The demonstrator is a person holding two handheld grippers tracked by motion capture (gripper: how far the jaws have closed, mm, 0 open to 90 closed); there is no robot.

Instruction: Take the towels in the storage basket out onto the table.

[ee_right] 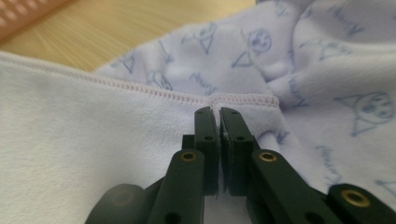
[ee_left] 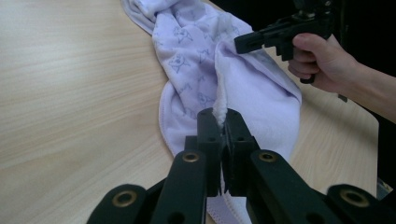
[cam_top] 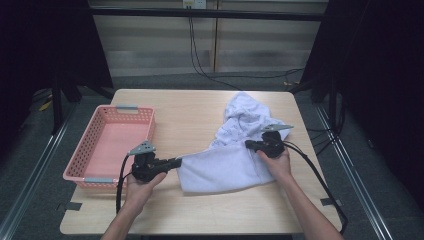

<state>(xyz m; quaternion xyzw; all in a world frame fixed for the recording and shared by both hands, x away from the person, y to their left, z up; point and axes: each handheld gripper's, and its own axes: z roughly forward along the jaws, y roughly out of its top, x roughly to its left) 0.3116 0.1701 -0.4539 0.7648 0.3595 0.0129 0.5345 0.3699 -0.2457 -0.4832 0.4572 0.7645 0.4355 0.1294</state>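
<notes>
Worktop surroundings, away from the work in hand

A pink plastic basket [cam_top: 107, 145] with a perforated wall and grey handles sits at the left edge of the light wooden worktop [cam_top: 185, 115], its inside bare. Black cables [cam_top: 200, 60] hang down the pale wall panels behind and run along the grey floor [cam_top: 30, 170]. Dark curtains flank both sides.

My view of the room around the pale wooden surface [cam_top: 200, 210].

From my camera, grey floor [cam_top: 30, 165] runs on both sides, with metal rails [cam_top: 45, 150] alongside (dark curtains [cam_top: 385, 75] close in left and right). Behind, a light panelled wall [cam_top: 250, 45] carries a black bar [cam_top: 210, 13], and black cables [cam_top: 200, 65] hang down to the floor.
</notes>
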